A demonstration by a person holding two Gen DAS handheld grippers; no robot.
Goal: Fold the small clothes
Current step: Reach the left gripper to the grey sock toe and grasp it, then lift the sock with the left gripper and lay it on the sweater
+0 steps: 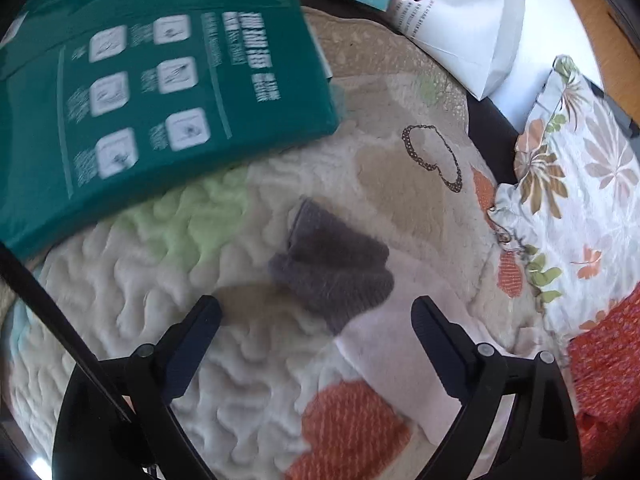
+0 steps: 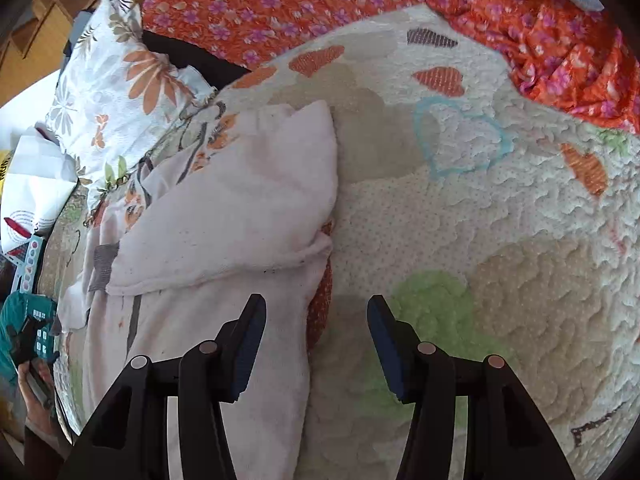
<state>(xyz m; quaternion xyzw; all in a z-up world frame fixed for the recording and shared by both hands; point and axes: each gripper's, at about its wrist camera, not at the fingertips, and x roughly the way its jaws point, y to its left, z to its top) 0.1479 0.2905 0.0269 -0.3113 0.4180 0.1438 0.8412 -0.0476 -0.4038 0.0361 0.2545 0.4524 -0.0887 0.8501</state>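
Left tongs spread over grey sock, right tongs spread beside pink towel

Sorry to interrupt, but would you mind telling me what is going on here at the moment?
A person is folding small clothes on a quilted cream bedspread with coloured heart patches, holding a two-finger gripper in each hand. The left gripper is open and empty, hovering over a small folded grey knitted garment that partly overlaps a pale pink fleece garment. The right gripper is also open and empty, beside the pink garment's edge. A green printed package lies nearby.
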